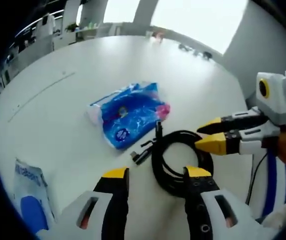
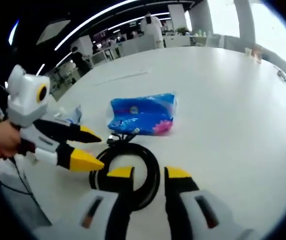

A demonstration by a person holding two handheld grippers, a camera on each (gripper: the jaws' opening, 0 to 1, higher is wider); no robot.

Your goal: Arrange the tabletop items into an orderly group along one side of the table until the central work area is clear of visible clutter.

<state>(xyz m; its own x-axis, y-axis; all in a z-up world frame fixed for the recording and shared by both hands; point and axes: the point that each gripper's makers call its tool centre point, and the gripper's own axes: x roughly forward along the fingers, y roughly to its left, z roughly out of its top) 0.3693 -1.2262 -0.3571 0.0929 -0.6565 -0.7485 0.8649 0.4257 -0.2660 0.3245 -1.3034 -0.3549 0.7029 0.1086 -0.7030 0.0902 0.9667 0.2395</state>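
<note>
The left gripper (image 1: 155, 172) hangs just above a coiled black cable (image 1: 180, 160), its yellow-tipped jaws parted and empty, one tip on either side of the coil's near edge. The right gripper (image 2: 149, 173) likewise hovers with its jaws spread and holding nothing, straddling the near rim of the same cable. In the left gripper view the right gripper reaches in from the right, its tips just over the coil's far side. The cable's plug ends stick out toward a blue plastic pack (image 1: 129, 114), which lies just beyond the coil on the white table (image 1: 73, 65). A second blue-and-white packet (image 1: 30, 197) lies well apart, near the table's edge. The items are not yet grouped. The step in hand appears to be picking up the cable. To do it well, one gripper should probably close across all the loops at once, so the coil lifts whole rather than unwinding, and the loose plug ends should be kept from dragging the pack.
</note>
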